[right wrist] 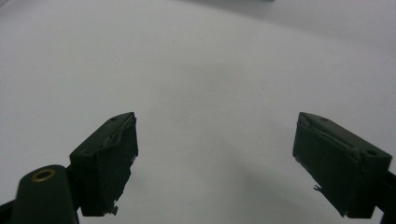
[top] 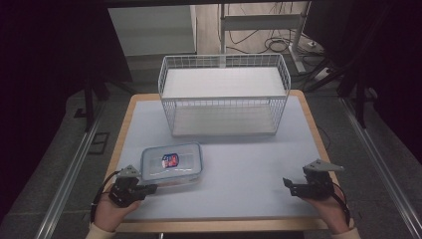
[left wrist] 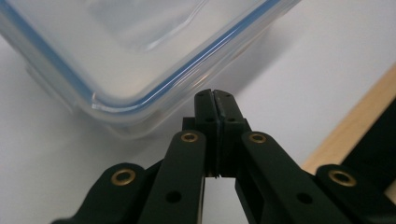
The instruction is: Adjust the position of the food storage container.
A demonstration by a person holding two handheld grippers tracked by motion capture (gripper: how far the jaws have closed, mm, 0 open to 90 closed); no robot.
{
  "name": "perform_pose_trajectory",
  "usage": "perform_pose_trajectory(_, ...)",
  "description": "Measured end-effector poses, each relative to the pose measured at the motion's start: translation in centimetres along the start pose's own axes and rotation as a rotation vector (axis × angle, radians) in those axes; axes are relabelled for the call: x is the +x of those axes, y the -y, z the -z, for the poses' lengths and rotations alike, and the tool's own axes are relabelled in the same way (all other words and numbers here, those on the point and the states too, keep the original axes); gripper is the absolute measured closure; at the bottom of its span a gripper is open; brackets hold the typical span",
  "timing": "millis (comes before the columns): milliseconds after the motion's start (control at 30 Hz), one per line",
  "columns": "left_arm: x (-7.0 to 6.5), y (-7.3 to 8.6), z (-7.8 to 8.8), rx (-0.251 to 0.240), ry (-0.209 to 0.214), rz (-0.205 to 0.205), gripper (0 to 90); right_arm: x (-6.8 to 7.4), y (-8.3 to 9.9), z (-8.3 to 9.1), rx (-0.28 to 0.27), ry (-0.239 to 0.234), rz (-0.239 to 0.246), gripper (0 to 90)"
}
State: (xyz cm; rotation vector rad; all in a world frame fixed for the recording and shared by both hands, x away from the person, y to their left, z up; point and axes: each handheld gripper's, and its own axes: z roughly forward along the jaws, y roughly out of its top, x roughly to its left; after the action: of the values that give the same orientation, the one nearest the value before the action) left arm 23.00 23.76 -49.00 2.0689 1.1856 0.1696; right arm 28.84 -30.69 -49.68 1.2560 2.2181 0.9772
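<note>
A clear plastic food container [top: 171, 163] with a blue-rimmed lid and a red and blue label lies on the table's near left. My left gripper [top: 152, 188] sits just in front of the container's near edge, jaws shut with nothing between them. In the left gripper view the closed tips [left wrist: 215, 95] point at the container's [left wrist: 140, 51] rounded corner, very close to it; whether they touch I cannot tell. My right gripper [top: 287, 183] rests at the near right over bare table, open, and its wide-apart jaws [right wrist: 215, 154] hold nothing.
A white wire basket [top: 224, 94] stands at the back middle of the pale table top [top: 249, 159]. The table's wooden edge [left wrist: 355, 126] runs close beside the left gripper. Dark floor, metal rails and cables surround the table.
</note>
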Motion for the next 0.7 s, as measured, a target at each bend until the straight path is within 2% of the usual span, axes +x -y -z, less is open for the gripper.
perform_pose_trajectory(67,0.5,-0.4,1.6,-0.058,0.000,0.018,89.8,0.1,-0.1,0.0,-0.002,0.001,0.005,14.1)
perform_pose_trajectory(167,2.3,-0.3,3.1,-0.123,-0.054,0.080,89.8,0.2,-0.1,0.0,0.000,-0.002,0.007,14.1)
perform_pose_trajectory(233,3.5,-0.1,3.5,-0.139,-0.099,0.100,89.8,0.2,-0.1,0.0,0.000,0.001,0.006,14.4)
perform_pose_trajectory(367,6.4,0.2,3.1,-0.123,-0.149,0.155,89.9,0.0,-0.1,0.0,0.001,0.003,0.001,14.4)
perform_pose_trajectory(400,7.0,0.2,2.7,-0.117,-0.146,0.172,89.9,0.0,-0.1,-0.1,0.001,0.003,0.001,14.4)
perform_pose_trajectory(433,7.0,0.2,2.7,-0.117,-0.146,0.172,89.8,0.0,0.0,-0.1,0.002,0.003,0.001,14.4)
perform_pose_trajectory(467,8.2,0.0,1.9,-0.111,-0.147,0.196,89.9,0.0,-0.1,-0.1,0.002,0.005,0.001,14.4)
perform_pose_trajectory(533,8.9,-0.2,1.2,-0.126,-0.139,0.224,89.9,0.0,-0.1,0.0,0.001,0.006,0.000,14.4)
perform_pose_trajectory(633,9.4,-0.5,0.1,-0.091,-0.151,0.223,89.9,-0.1,0.0,0.0,0.000,0.010,-0.002,14.4)
perform_pose_trajectory(700,9.6,-0.6,-0.5,-0.076,-0.137,0.228,89.9,-0.1,0.0,0.0,0.000,0.012,-0.005,14.4)
